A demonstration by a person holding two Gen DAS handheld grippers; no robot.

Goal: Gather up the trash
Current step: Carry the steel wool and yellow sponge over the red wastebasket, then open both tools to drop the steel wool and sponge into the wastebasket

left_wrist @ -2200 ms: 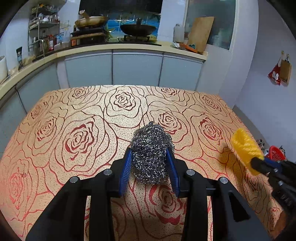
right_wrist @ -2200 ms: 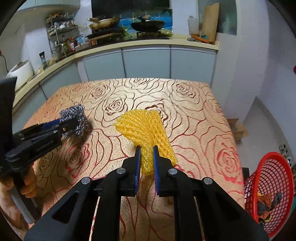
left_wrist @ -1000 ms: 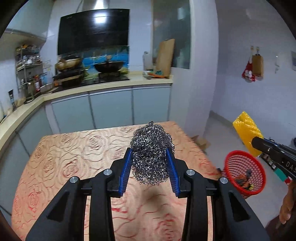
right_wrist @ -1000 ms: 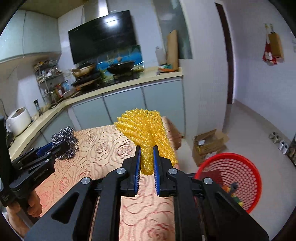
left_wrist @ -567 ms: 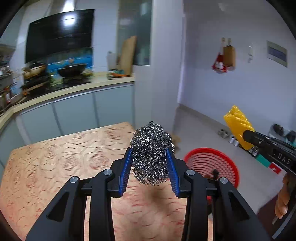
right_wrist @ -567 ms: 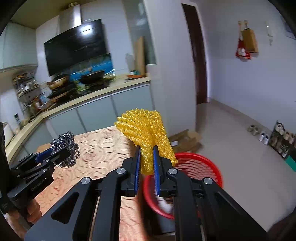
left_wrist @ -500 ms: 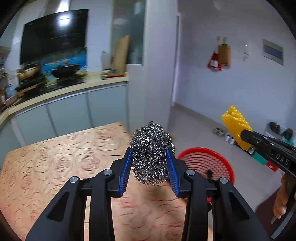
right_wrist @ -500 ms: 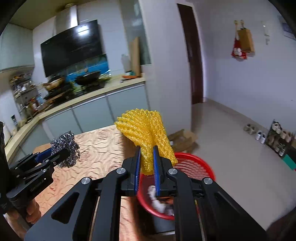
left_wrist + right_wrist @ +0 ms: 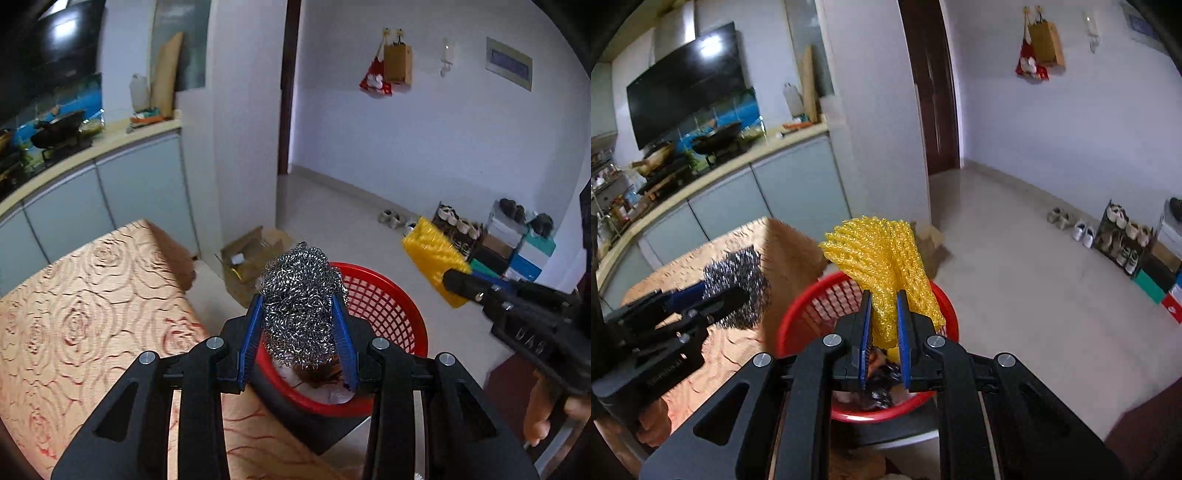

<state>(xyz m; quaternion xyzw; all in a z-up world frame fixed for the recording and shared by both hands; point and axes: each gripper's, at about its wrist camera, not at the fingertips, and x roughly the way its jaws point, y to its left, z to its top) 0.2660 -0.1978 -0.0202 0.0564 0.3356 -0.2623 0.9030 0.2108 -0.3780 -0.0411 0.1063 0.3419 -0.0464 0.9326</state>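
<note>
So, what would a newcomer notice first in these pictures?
The steel scourer clamped in the left gripper and the yellow foam net clamped in the right gripper. Both hang over the red basket, which stands beside the table and already holds trash.

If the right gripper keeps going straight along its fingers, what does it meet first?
Most likely the round red plastic mesh basket and the trash inside it. The right gripper, clamped on yellow foam netting, points down into the basket's opening; nothing else shows in that line, though depth is hard to judge.
</note>
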